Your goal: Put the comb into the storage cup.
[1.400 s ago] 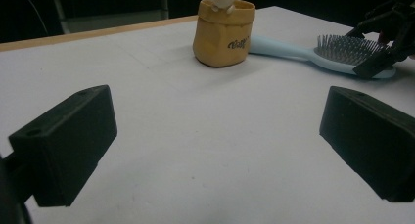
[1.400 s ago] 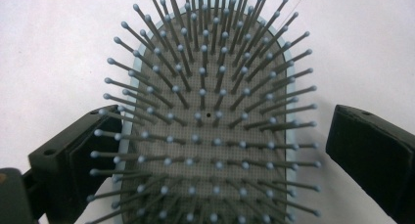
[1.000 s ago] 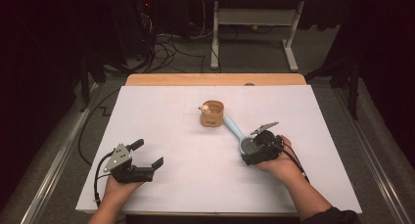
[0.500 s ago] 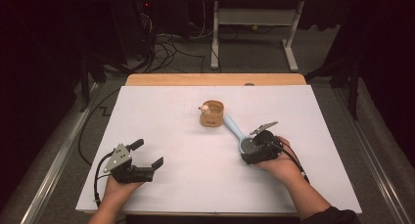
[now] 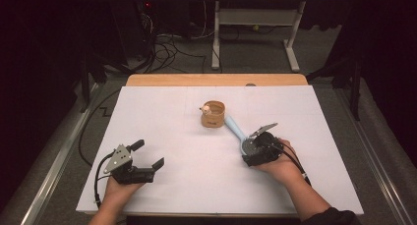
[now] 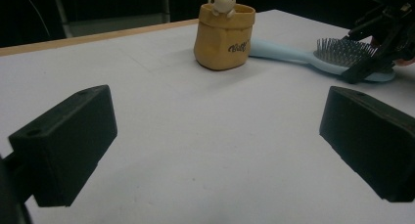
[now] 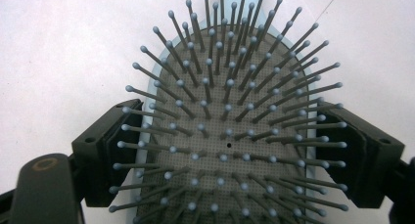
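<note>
A light-blue hairbrush (image 5: 235,128) lies bristles up on the white table cover (image 5: 162,112), its handle reaching toward a small tan pot (image 5: 213,115). My right gripper (image 5: 247,147) sits over the brush head. In the right gripper view its jaws have just been closing and now press on both sides of the hairbrush (image 7: 220,62). My left gripper (image 5: 147,154) rests open near the front left, with bare table between its jaws. From the left gripper (image 6: 215,136) view, the pot (image 6: 224,38) and hairbrush (image 6: 293,54) lie ahead.
A little pale figure (image 5: 206,108) perches on the pot's rim. A wooden table edge (image 5: 216,80) borders the far side of the cover. Beyond it are cables and a desk frame (image 5: 255,23) on the dark floor.
</note>
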The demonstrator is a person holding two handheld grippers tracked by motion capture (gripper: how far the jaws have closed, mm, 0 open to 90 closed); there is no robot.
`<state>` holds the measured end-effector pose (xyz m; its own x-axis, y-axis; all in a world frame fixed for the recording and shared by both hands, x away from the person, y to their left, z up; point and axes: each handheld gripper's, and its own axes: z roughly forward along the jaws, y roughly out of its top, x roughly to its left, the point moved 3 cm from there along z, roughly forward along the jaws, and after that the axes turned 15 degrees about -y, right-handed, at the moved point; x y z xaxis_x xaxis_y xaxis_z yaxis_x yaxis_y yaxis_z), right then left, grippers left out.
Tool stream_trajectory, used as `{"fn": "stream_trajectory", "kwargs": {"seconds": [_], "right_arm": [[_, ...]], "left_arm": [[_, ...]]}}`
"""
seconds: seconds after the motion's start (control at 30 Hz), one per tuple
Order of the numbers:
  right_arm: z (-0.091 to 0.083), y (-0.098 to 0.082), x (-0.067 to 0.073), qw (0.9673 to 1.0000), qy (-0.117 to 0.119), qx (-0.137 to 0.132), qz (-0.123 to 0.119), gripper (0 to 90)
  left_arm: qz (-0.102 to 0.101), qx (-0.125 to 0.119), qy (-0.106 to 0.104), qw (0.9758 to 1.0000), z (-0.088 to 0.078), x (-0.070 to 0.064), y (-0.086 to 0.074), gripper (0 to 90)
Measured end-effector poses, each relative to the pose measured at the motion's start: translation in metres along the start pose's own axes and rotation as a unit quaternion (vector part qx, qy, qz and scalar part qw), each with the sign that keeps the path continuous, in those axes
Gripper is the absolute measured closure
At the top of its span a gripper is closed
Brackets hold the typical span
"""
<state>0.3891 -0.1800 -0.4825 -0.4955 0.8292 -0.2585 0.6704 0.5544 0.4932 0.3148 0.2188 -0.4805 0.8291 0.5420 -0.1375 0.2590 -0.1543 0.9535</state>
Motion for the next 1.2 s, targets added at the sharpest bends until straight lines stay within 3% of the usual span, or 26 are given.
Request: {"fn": "stream_trajectory", "kwargs": {"seconds": [1.2], "right_arm": [[-0.0006,0.0056,-0.0015,0.9991,-0.003,0.024,0.035,20.7]], "left_arm": [[-0.002,-0.004,0.003,1.0,-0.002,0.0012,0.0002,1.3]]}}
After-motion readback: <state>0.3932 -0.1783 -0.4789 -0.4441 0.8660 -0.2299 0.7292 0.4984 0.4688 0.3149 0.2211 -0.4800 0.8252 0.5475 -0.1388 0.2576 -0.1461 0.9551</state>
